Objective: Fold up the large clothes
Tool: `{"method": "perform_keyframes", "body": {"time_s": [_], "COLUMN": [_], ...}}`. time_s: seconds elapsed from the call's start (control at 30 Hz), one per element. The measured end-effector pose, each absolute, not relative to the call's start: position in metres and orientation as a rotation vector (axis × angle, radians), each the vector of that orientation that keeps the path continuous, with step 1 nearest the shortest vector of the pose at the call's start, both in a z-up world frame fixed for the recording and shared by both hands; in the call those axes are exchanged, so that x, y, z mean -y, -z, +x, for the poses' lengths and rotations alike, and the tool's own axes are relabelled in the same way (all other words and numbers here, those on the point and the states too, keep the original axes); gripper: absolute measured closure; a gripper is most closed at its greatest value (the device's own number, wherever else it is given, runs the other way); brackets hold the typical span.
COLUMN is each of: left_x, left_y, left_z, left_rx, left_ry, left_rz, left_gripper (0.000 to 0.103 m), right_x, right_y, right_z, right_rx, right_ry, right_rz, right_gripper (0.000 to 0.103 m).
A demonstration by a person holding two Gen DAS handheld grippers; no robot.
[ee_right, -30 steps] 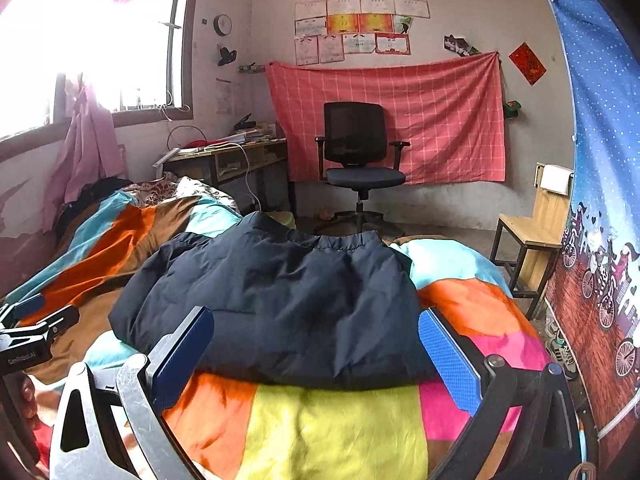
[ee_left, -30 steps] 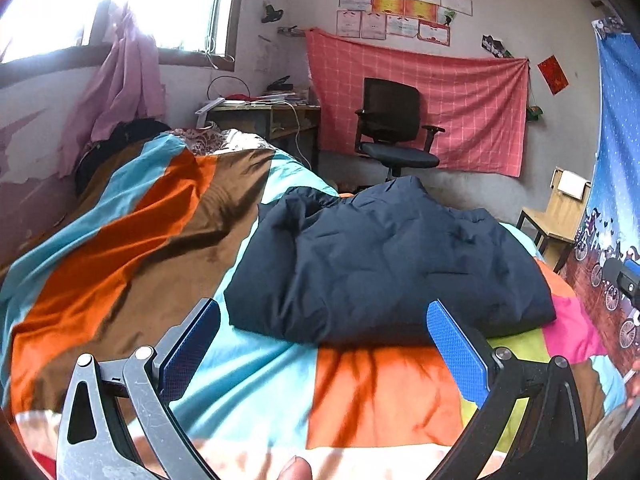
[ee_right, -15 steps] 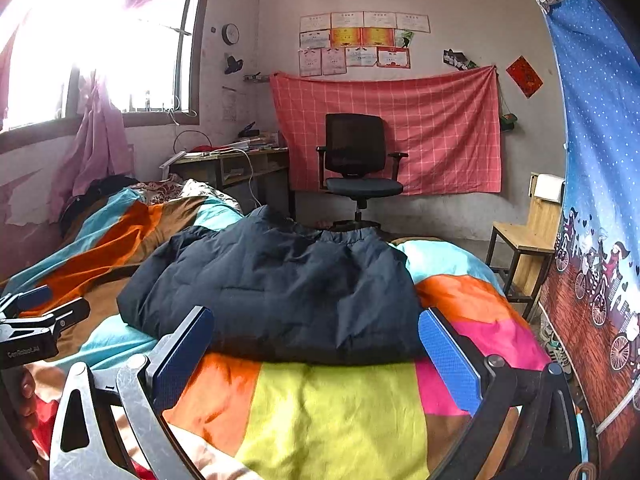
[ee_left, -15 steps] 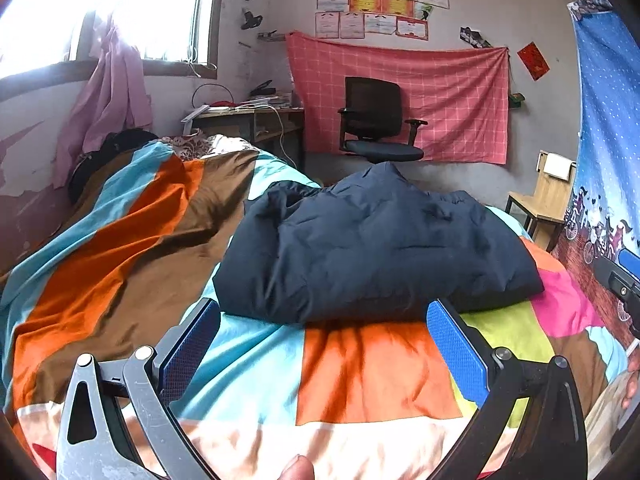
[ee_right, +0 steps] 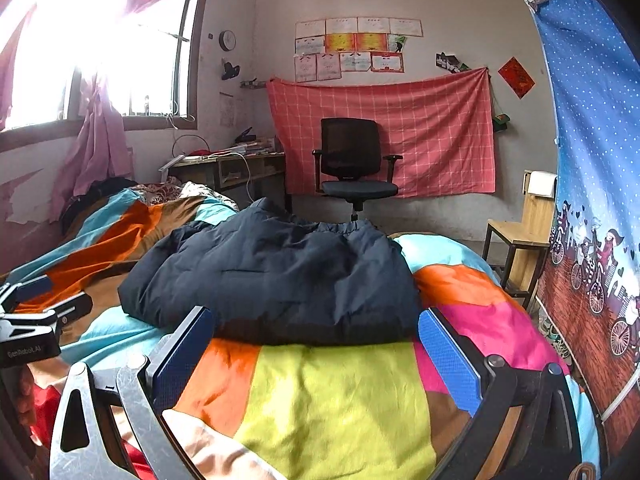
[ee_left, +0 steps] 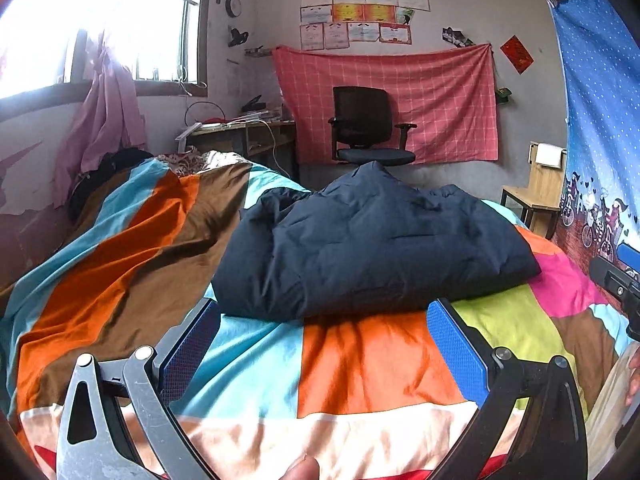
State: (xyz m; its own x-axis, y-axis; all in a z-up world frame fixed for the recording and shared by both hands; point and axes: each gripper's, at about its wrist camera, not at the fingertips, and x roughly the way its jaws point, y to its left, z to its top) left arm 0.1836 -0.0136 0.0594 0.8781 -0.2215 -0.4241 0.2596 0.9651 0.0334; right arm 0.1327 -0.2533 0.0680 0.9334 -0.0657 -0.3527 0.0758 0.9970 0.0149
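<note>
**Puffy jacket lying folded on the bed, both grippers standing off with nothing in them**

From the left wrist: the left gripper (ee_left: 320,344) is hovering low over the bedspread (ee_left: 376,364), its blue pads spread wide and nothing between them. The dark navy jacket (ee_left: 372,248) is sitting just beyond the fingertips, a thick bundle lying across the middle of the bed, apart from the gripper. It is looking quilted and padded, bulging up in a peak at the far side, so I am judging it light for its bulk, soft all through, and springy enough to puff back open once pressed. The shell is looking smooth, so a pinch on one thin layer may slide. The near folded edge is rounded and fat; taking a corner of that edge, deep between the pads, seems the safer hold.

From the right wrist: the right gripper (ee_right: 312,344) is likewise hanging open and empty, just short of the jacket's near edge (ee_right: 312,328). From here an elastic hem is showing along the far side, in front of the office chair (ee_right: 354,164). The left gripper is peeking in at the left border, near the jacket's left end. The right near corner, beside the pink patch, is lying exposed and looks easiest to pinch.
</note>
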Motion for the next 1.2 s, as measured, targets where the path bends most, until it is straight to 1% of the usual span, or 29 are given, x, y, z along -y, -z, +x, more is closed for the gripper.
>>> {"method": "perform_keyframes", "body": {"time_s": [0.43, 0.9, 1.2], "left_x": [0.016, 0.013, 0.013], "left_y": [-0.053, -0.043, -0.031], "left_z": [0.177, 0.179, 0.184], "left_rx": [-0.425, -0.454, -0.495], "left_ry": [0.264, 0.255, 0.239], "left_rz": [0.115, 0.12, 0.131], "left_gripper": [0.002, 0.002, 0.002], "right_x": [0.251, 0.256, 0.26], "right_y": [-0.062, -0.038, -0.034], "right_z": [0.12, 0.131, 0.134], "right_rx": [-0.346, -0.433, -0.452], "right_ry": [0.074, 0.095, 0.107], "right_rz": [0.021, 0.056, 0.066], "right_gripper": [0.0, 0.0, 0.0]}}
